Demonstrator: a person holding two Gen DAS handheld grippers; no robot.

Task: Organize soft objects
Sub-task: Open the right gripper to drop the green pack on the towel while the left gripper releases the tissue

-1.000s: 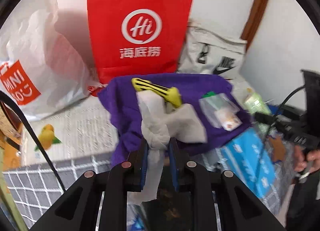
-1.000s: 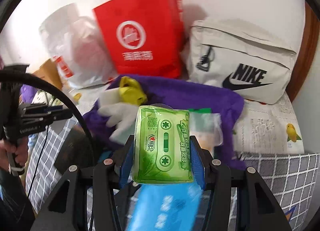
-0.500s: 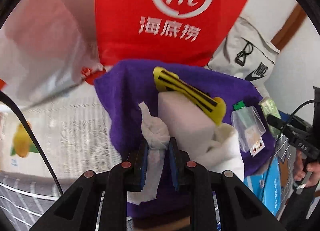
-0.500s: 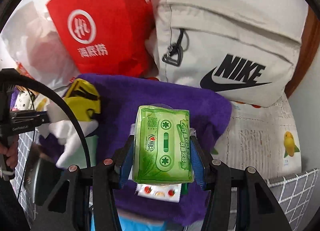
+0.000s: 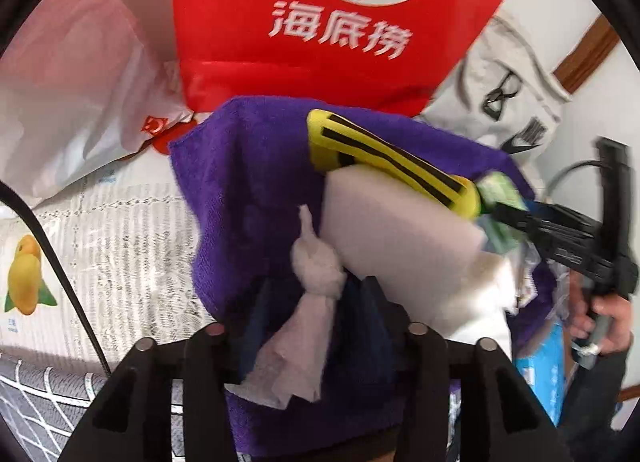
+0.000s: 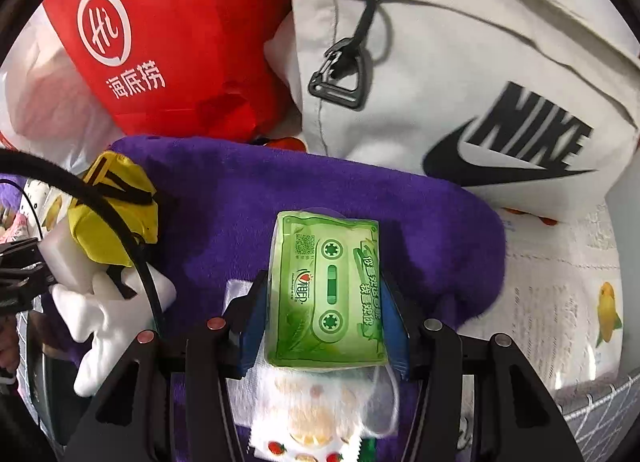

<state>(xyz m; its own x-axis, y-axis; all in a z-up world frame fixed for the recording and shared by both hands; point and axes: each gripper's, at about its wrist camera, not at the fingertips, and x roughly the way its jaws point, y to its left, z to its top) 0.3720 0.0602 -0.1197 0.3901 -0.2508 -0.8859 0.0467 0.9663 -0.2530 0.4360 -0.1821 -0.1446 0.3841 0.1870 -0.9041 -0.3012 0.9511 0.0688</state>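
Observation:
My left gripper [image 5: 314,302] hangs over a purple towel [image 5: 248,181], its jaws opening. A crumpled white tissue [image 5: 304,350] stands loose between the blue pads, which no longer press on it. Beside it on the towel lies a white foam block [image 5: 392,229] under a yellow, black-striped item [image 5: 384,157]. My right gripper [image 6: 322,278] is shut on a green tissue pack [image 6: 330,294], just above the same towel [image 6: 420,221]. Below the pack lies a clear bag with a printed face mask [image 6: 316,398]. The right gripper [image 5: 560,238] also shows at the right edge of the left wrist view.
A red paper bag [image 5: 340,21], a white plastic bag [image 5: 72,101] and a beige Nike bag [image 6: 480,81] stand behind the towel. White cloth [image 6: 108,326] and the yellow item [image 6: 116,217] lie at its left. A blue box [image 5: 544,366] and a person's hand [image 5: 608,318] are at the right.
Both grippers came down and closer to the purple towel. The left jaws opened and let go of the white tissue. The right gripper keeps its grip on the green pack.

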